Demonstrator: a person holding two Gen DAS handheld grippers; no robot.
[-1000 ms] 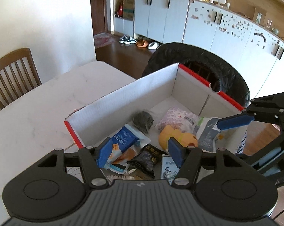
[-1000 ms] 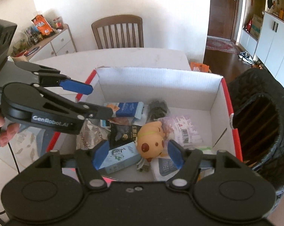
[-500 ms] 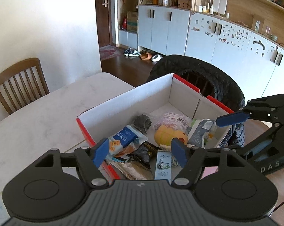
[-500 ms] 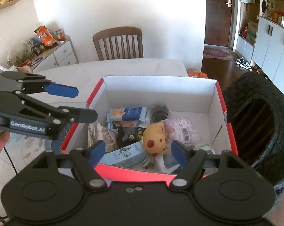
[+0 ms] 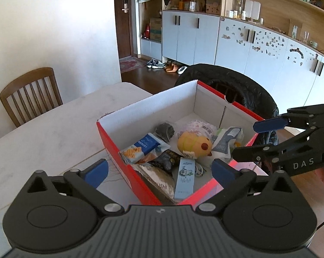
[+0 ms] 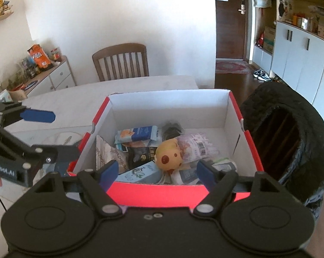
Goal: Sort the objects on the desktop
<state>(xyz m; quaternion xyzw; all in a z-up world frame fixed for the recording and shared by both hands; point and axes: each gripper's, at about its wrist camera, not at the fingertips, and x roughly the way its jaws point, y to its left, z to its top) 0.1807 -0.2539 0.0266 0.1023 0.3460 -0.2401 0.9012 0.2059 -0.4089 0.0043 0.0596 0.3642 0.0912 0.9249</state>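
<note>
A red cardboard box with white inside (image 5: 140, 116) (image 6: 166, 105) stands on the white table. It holds a yellow plush toy (image 5: 194, 144) (image 6: 168, 157), a blue snack packet (image 5: 144, 148) (image 6: 138, 134), a light blue tube box (image 5: 184, 178) (image 6: 138, 173), a black sachet (image 5: 166, 161) and other packets. My left gripper (image 5: 159, 171) is open and empty, above the box's near corner. My right gripper (image 6: 158, 172) is open and empty, above the box's near wall. Each gripper shows in the other's view.
The white table (image 5: 43, 133) reaches left of the box. A wooden chair (image 5: 30, 94) (image 6: 121, 61) stands at its far side. A black padded chair (image 6: 290, 142) (image 5: 237, 86) is right beside the box. A sideboard with snacks (image 6: 39, 71) stands at the left wall.
Both grippers have pulled back and up from inside the box to above its near rim. Both stay open and empty. The box contents have not moved.
</note>
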